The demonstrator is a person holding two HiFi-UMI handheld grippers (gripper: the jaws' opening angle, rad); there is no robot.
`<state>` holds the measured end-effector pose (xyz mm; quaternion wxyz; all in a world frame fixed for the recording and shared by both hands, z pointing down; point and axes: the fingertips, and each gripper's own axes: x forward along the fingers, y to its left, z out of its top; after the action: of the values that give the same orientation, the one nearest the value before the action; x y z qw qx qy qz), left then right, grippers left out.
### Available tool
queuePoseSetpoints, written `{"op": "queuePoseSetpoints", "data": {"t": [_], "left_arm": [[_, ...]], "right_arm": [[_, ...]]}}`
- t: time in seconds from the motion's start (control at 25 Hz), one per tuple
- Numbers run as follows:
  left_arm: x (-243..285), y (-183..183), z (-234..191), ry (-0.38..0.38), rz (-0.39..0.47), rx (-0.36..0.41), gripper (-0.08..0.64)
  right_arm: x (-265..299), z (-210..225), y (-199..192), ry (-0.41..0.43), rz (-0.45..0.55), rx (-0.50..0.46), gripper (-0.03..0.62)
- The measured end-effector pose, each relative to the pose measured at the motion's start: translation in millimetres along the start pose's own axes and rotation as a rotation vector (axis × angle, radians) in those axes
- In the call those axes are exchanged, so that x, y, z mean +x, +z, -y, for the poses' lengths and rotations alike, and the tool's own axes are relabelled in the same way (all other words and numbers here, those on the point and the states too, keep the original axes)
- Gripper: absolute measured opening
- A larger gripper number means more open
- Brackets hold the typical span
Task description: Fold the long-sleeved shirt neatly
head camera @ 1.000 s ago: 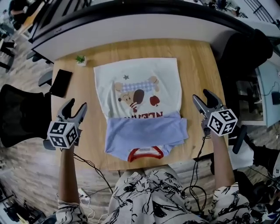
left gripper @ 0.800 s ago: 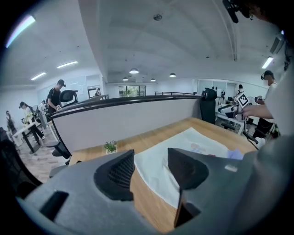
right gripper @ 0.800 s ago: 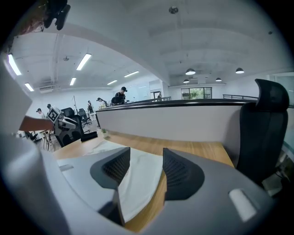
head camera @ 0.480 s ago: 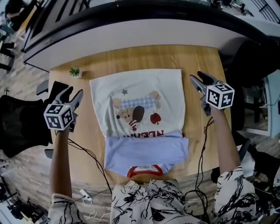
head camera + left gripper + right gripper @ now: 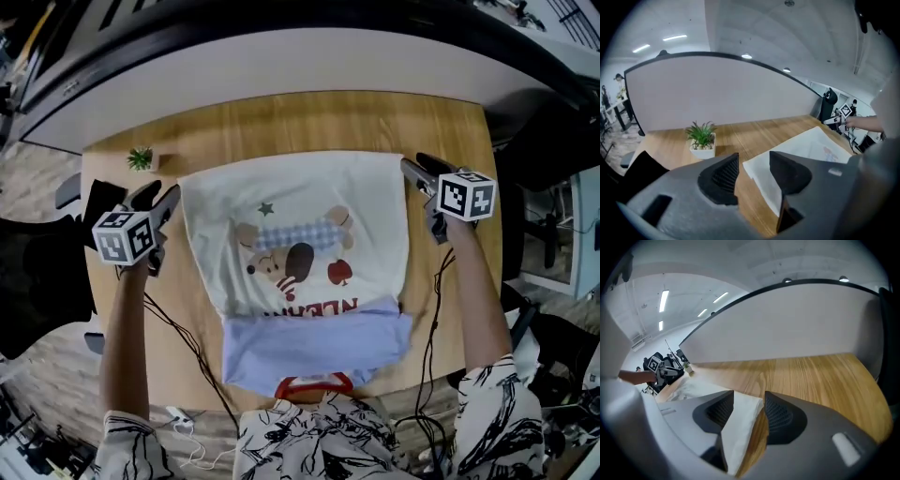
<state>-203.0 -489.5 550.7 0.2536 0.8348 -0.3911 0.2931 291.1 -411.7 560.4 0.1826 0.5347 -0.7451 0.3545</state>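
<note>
Now the left hand-held gripper (image 5: 161, 195) and the right hand-held gripper (image 5: 414, 165) are arriving at the far corners of the long-sleeved shirt (image 5: 300, 253), having travelled up from the near corners of the desk (image 5: 281, 122); the shirt is lying flat mid-desk, blue sleeves (image 5: 314, 342) folded across by the near edge. Both pairs of jaws have just been narrowing, yet they are standing apart, each straddling a hem corner without pinching it; a grab for folding the hem toward the near edge is probably coming.
</note>
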Motion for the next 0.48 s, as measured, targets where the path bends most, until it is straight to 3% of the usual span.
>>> {"op": "queuePoseSetpoints", "data": {"t": [0.2, 0.4, 0.48], "left_arm": [[29, -18, -20, -0.022, -0.033, -0.060, 0.208], [45, -22, -15, -0.091, -0.049, -0.105, 0.198], [49, -22, -15, -0.102, -0.048, -0.129, 0.190]], "right_arm": [[31, 11, -14, -0.009, -0.055, 0.048, 0.222], [39, 19, -15, 0.004, -0.079, 0.112, 0.209], [44, 19, -19, 0.004, -0.097, 0.097, 0.198]]}}
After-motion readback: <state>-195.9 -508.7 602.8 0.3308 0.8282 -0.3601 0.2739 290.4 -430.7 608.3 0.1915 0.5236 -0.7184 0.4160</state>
